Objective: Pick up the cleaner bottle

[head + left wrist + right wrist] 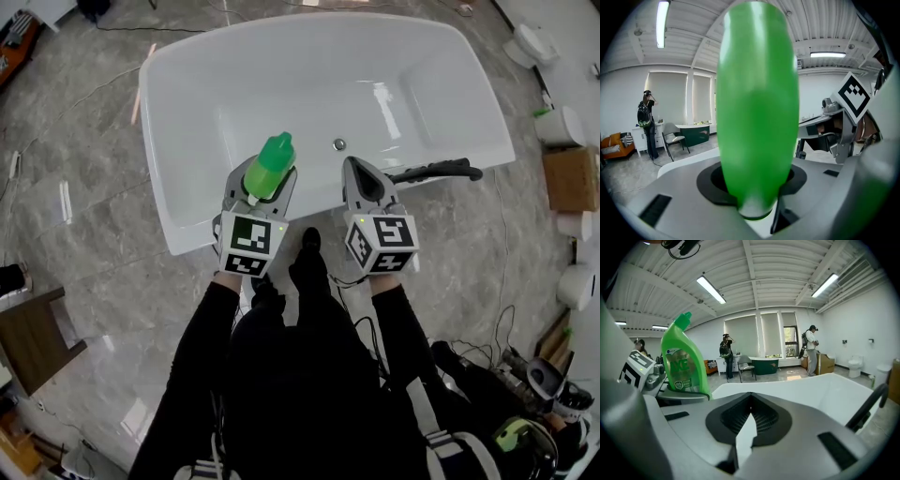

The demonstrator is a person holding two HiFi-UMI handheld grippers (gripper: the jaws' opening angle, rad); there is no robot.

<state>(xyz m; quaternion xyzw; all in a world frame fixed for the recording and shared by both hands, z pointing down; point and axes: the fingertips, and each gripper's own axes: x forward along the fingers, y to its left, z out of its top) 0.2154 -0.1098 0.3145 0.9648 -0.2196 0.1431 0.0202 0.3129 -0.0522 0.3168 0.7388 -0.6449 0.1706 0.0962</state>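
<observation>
The green cleaner bottle (272, 167) stands upright between the jaws of my left gripper (265, 186), which is shut on its lower body. Both are held above the near rim of the white bathtub (187, 220). In the left gripper view the bottle (757, 117) fills the middle of the picture, pinched by the left gripper (757, 190). My right gripper (362, 171) is level with it on the right, shut with nothing in it. The right gripper view shows that gripper's (750, 401) tips meeting, and the bottle (684, 362) at the left.
A black handle (439, 171) lies on the tub rim just right of my right gripper. A cardboard box (570, 178) and white fixtures stand at the right, a wooden stool (33, 337) at the left. Cables run over the floor. People stand far back in the room.
</observation>
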